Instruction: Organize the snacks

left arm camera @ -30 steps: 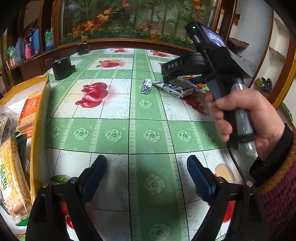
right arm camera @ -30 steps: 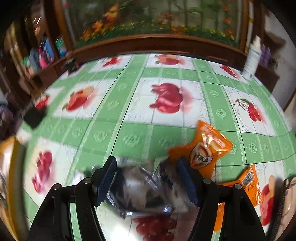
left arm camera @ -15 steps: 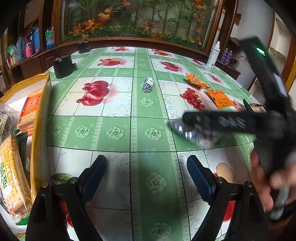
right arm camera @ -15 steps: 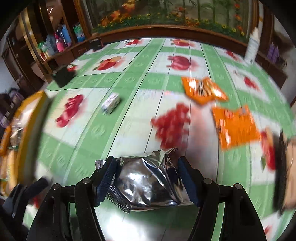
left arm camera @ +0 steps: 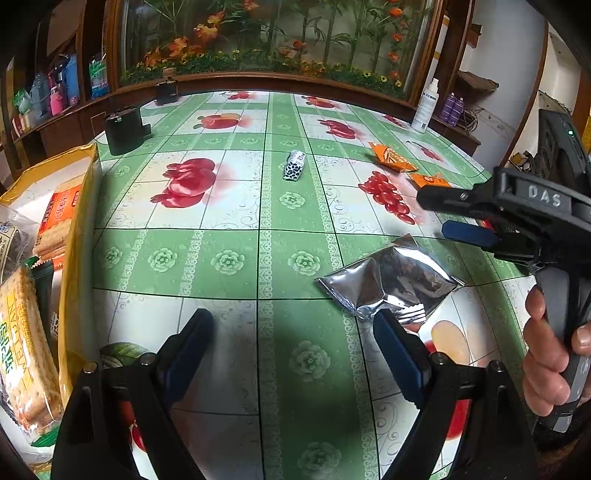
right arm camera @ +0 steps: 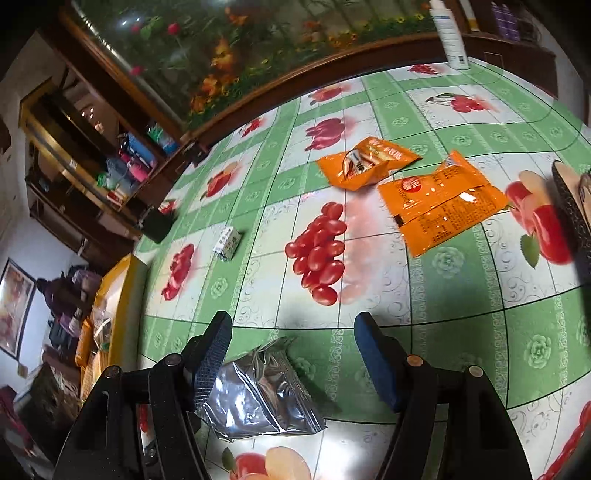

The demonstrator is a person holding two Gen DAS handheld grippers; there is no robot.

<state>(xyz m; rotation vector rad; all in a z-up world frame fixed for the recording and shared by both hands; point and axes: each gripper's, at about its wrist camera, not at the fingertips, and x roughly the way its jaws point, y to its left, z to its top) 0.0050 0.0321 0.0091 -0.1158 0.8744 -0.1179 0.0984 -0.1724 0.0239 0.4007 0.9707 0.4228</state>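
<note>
The left wrist view shows the whole silver packet [left arm camera: 388, 284] lying flat on the bench [left arm camera: 229, 258], at about 1 o'clock from the left gripper [left arm camera: 295, 339], whose jaws stand wide and empty; it also shows the right gripper [left arm camera: 458, 214] held in a hand [left arm camera: 550, 354] at 3 o'clock, above the packet without touching it; the right wrist view shows that gripper's jaws apart and holding nothing, the packet beside the left finger [right arm camera: 210, 354]; two orange packets [right arm camera: 439, 203] lie at 1 o'clock, a small patterned packet [right arm camera: 227, 243] at 11 o'clock; a yellow bag [left arm camera: 75, 258] of biscuits sits at 9 o'clock; the bench wears a green fruit-print cloth, backed by a flowered glass panel [left arm camera: 273, 33].
</note>
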